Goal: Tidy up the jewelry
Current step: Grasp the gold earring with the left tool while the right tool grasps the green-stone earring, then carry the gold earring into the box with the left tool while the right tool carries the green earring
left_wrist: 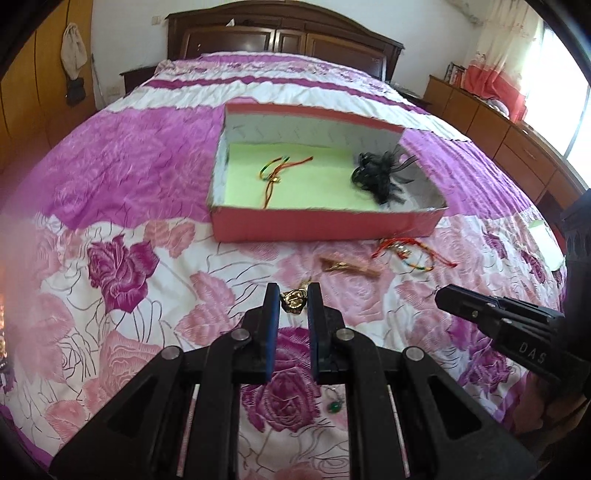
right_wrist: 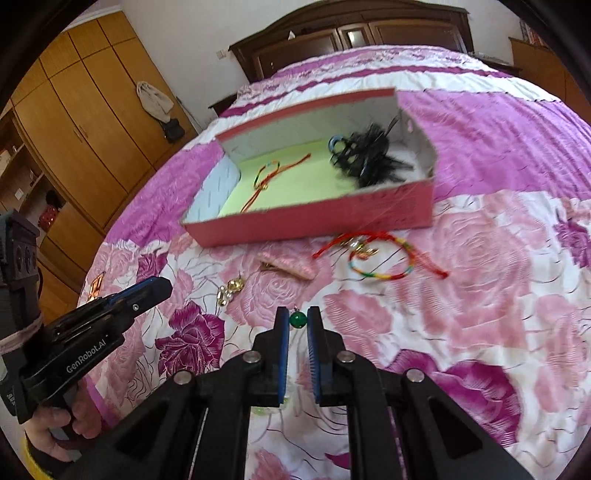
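Note:
A red box [left_wrist: 325, 225] [right_wrist: 306, 225] with a green floor stands on the bedspread. It holds a braided cord [left_wrist: 280, 171] and a black feathery hairpiece [right_wrist: 365, 162]. My right gripper [right_wrist: 297, 315] [left_wrist: 441, 299] is shut on a green bead pendant [right_wrist: 297, 319], lifted off the cover. My left gripper [left_wrist: 293, 291] [right_wrist: 166, 286] is shut and empty. A gold rose-shaped piece [left_wrist: 293, 301] [right_wrist: 229, 290] lies on the cover just beyond its tips. Before the box lie a colourful cord bracelet [left_wrist: 400, 251] [right_wrist: 376, 275] and a pink hair clip [left_wrist: 349, 267] [right_wrist: 291, 267].
Another green pendant [left_wrist: 334, 406] lies on the cover under my left gripper. A hand [right_wrist: 55, 424] holds the left gripper. A wooden headboard [left_wrist: 280, 33] stands behind the bed, a wardrobe [right_wrist: 92, 129] to its left and a low dresser [left_wrist: 498, 125] to its right.

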`<state>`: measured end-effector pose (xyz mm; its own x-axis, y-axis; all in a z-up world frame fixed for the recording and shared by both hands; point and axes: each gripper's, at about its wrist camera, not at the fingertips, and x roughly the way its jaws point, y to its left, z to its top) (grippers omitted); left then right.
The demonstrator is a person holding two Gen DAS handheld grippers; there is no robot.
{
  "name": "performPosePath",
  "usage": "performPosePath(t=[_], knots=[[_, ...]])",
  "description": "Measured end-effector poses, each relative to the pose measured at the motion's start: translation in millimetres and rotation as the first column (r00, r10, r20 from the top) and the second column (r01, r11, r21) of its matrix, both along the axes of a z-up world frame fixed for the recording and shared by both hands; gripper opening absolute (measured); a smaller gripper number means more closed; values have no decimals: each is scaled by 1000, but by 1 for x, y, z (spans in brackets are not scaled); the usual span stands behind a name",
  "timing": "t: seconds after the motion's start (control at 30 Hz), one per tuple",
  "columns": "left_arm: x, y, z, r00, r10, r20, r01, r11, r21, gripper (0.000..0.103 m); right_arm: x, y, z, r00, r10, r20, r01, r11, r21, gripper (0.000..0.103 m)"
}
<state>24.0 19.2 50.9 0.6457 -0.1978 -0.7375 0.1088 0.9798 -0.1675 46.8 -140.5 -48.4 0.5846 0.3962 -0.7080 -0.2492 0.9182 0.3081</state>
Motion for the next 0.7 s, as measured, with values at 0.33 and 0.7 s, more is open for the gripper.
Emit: performPosePath(t=[0.33, 0.7], knots=[[6, -15, 20, 995, -7, 98, 5, 1000, 17, 6, -9, -15, 28, 988, -36, 150, 37, 999, -8, 11], [18, -16, 31, 982, 32, 185, -39, 999, 34, 6, -6, -10, 45, 963, -30, 268, 37, 999, -23, 11]])
